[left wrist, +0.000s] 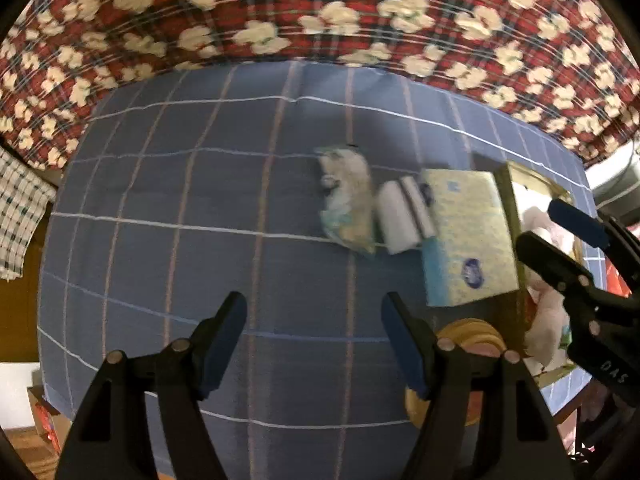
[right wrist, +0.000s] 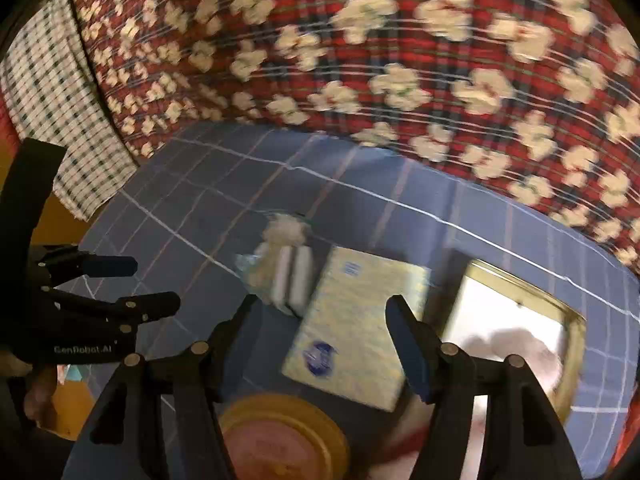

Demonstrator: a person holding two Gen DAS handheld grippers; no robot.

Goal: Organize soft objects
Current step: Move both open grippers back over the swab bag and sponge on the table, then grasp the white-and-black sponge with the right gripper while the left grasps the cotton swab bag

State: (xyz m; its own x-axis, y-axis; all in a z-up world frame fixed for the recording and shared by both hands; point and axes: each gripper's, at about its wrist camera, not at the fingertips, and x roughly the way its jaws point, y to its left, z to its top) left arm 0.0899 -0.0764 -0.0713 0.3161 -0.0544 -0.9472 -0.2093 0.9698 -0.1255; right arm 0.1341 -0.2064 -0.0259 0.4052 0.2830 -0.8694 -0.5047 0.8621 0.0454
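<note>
A checked cloth [left wrist: 200, 220] covers the tabletop, with a flowered blanket [left wrist: 320, 12] lying behind it. On the cloth, running left to right in the left wrist view, lie a crumpled packet [left wrist: 346, 196], a roll [left wrist: 400, 216] touching it, a flat pack [left wrist: 468, 236] and an open box [left wrist: 532, 184] with a plush toy [left wrist: 546, 312] inside. A round lid [right wrist: 284, 436] sits in front of the pack. A towel [right wrist: 52, 120] hangs at the far left.
</note>
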